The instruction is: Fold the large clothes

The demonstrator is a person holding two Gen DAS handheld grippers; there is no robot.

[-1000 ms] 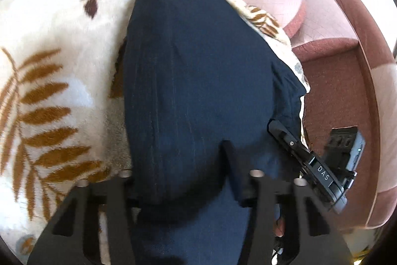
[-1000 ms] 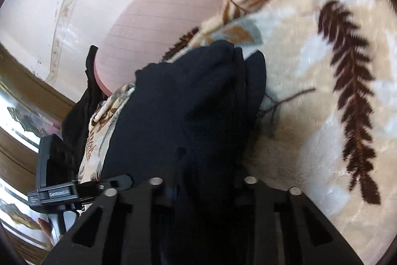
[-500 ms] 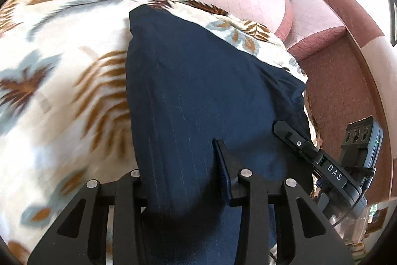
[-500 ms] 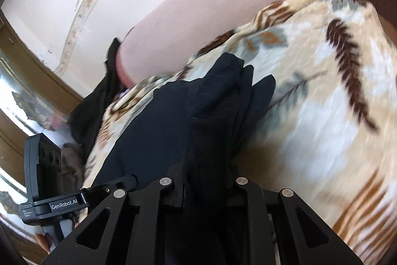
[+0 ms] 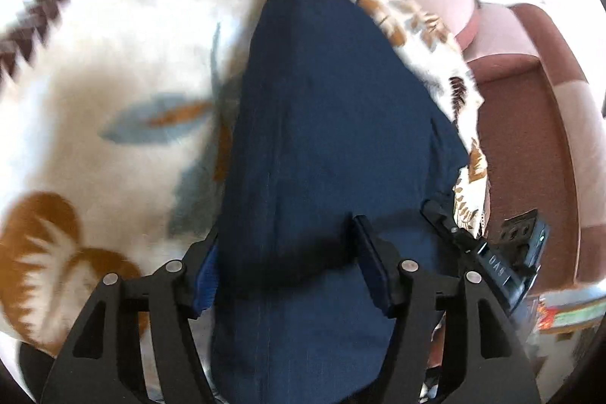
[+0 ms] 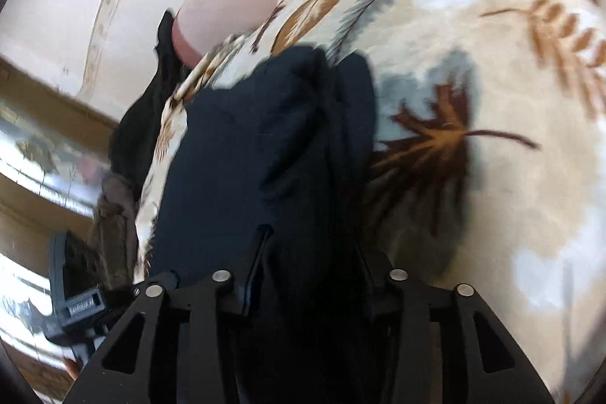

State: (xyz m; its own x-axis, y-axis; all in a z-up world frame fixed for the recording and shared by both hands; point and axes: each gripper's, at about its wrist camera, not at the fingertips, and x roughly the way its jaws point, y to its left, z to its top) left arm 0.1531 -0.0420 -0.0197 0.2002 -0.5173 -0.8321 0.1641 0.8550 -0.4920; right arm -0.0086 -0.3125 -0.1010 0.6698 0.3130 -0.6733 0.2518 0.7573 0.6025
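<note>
The only lettering that can be read is on the other gripper's body: in the left wrist view the right gripper (image 5: pixel 503 260) carries white letters "DAS", seen upside down. In the right wrist view the left gripper (image 6: pixel 81 305) bears a small raised label, too blurred to read.

The left gripper (image 5: pixel 288 264) has just been opening its jaws, and they now stand moderately apart. The dark blue garment (image 5: pixel 325 124) runs between the fingers (image 5: pixel 373 271) and on ahead of them as a long folded strip. The cloth bulges across the gap and reaches both pads, but whether they press on it cannot be told.

The right gripper (image 6: pixel 310 275) has likewise just been opening its jaws, which now stand partly apart. The garment (image 6: pixel 257 146) passes between its fingers (image 6: pixel 255 267) in thick bunched folds; the pads are lost in dark cloth and shadow, so a grip cannot be told.

Under and ahead of both sets of fingers lies a cream blanket (image 5: pixel 113 70) with brown and grey leaves. Beyond the garment's far end is a pink sofa (image 5: pixel 530 93).
</note>
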